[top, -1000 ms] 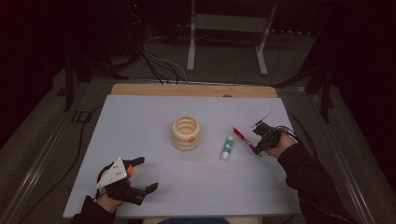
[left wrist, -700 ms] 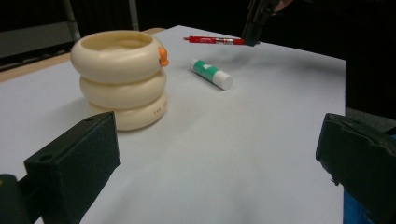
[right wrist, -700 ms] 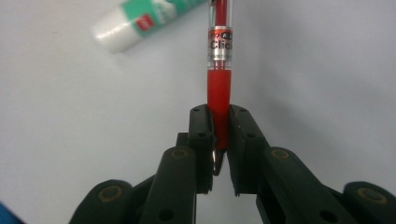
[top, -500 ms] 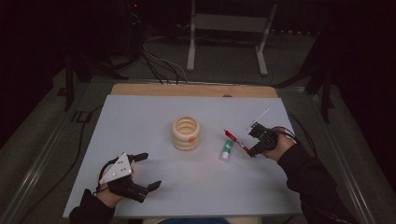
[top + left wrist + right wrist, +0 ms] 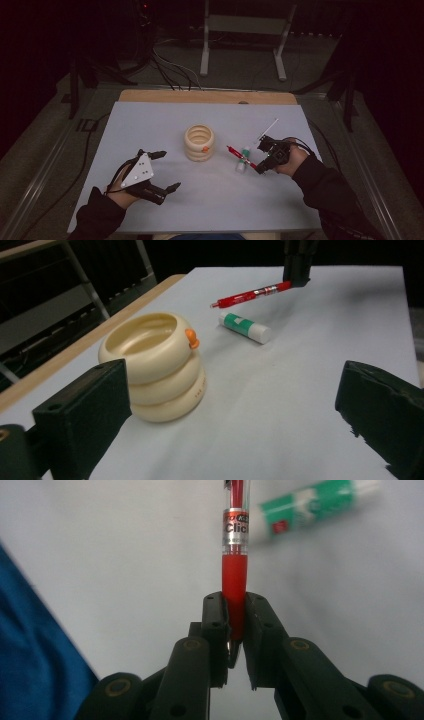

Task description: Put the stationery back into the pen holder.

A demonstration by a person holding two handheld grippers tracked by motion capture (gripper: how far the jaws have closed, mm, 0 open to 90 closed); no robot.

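Both forearms wear dark long sleeves. The left gripper (image 5: 161, 171) is black, with blocky matte jaws and a grey three-cornered plate (image 5: 138, 171) on top, dotted with small dark marks. The right gripper (image 5: 260, 168) is black too; its linked jaw arms carry brass-coloured pivot screws (image 5: 192, 644), and a thin pale rod (image 5: 268, 129) sticks out from its body.

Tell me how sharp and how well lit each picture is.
High view: dim, room dark around the pale table. Left gripper view: cream holder and red pen sharp, near tongs soft. Right gripper view: pen sharp, glue stick blurred.
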